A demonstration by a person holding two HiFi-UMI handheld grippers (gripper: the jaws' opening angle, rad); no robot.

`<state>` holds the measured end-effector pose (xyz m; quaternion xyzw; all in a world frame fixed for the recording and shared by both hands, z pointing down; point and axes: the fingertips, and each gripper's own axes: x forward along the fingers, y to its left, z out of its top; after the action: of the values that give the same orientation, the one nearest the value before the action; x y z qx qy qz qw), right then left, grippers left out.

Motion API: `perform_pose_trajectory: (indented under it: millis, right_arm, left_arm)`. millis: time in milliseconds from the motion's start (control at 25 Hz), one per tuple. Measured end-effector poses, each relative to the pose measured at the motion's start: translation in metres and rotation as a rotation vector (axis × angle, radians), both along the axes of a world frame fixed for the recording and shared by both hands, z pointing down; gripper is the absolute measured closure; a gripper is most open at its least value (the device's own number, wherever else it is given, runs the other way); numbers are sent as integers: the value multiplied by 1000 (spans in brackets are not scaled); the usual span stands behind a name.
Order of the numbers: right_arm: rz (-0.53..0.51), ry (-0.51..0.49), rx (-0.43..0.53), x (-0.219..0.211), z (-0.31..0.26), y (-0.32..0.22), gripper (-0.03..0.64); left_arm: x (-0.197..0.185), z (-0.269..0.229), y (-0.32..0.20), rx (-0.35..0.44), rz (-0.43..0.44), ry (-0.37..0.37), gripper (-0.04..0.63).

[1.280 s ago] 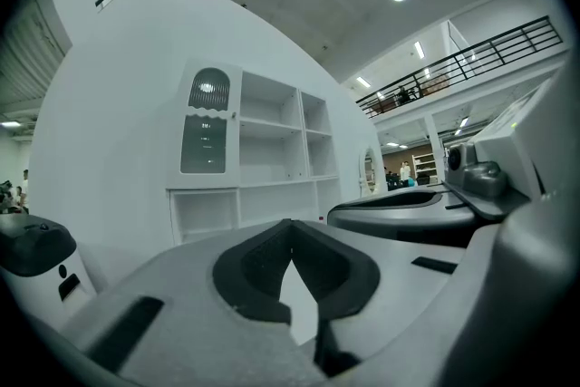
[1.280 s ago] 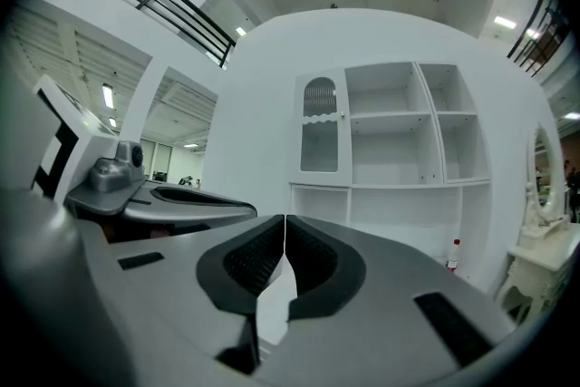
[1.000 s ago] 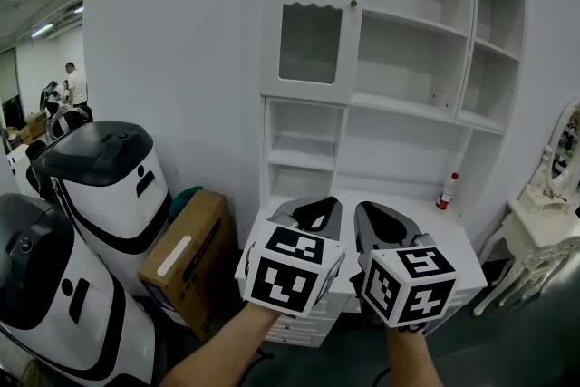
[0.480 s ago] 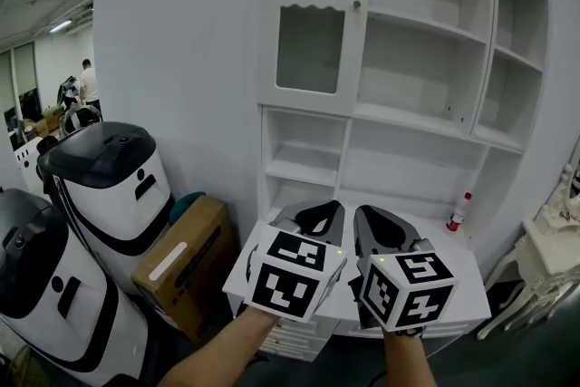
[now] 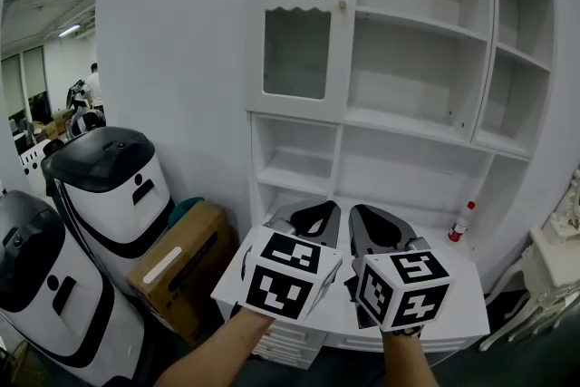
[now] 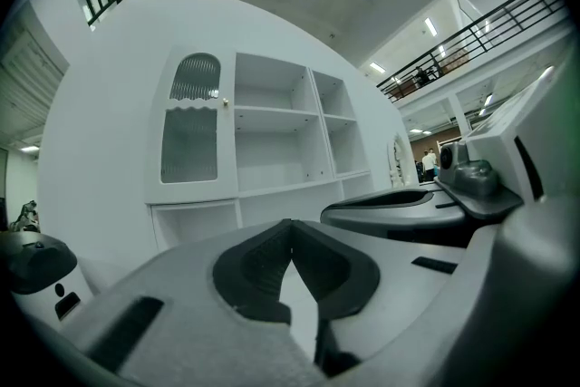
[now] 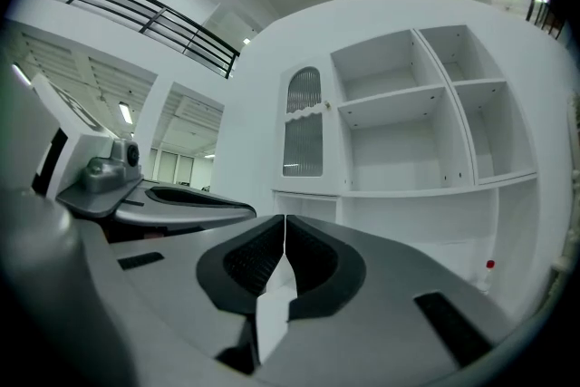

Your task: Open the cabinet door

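Below the cabinet door (image 5: 302, 23), you have stepped nearer.
Your left gripper (image 5: 306, 213) and right gripper (image 5: 374, 218) are closed tight, holding nothing.

Carrying, on the counter (image 5: 471, 308) of the white shelf unit (image 5: 408, 131), a small red-capped bottle (image 5: 461, 222), standing upright at the far right. Bearing, on the floor (image 5: 544, 362) to the left, a cardboard box (image 5: 177, 272), a far machine (image 5: 113, 186) and a near machine (image 5: 45, 285), possibly robots.
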<state>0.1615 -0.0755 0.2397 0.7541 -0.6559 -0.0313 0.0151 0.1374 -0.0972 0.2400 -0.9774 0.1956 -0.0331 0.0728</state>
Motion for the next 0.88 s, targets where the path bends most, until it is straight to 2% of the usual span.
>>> perform_pose_trajectory:
  millis: [400, 880]
  right_arm:
    - [0, 13, 8, 23, -3, -11, 595]
    - [18, 34, 14, 62, -10, -75, 595]
  left_arm:
    - [23, -4, -15, 8, -5, 16, 583]
    - [68, -13, -82, 16, 20, 42, 584]
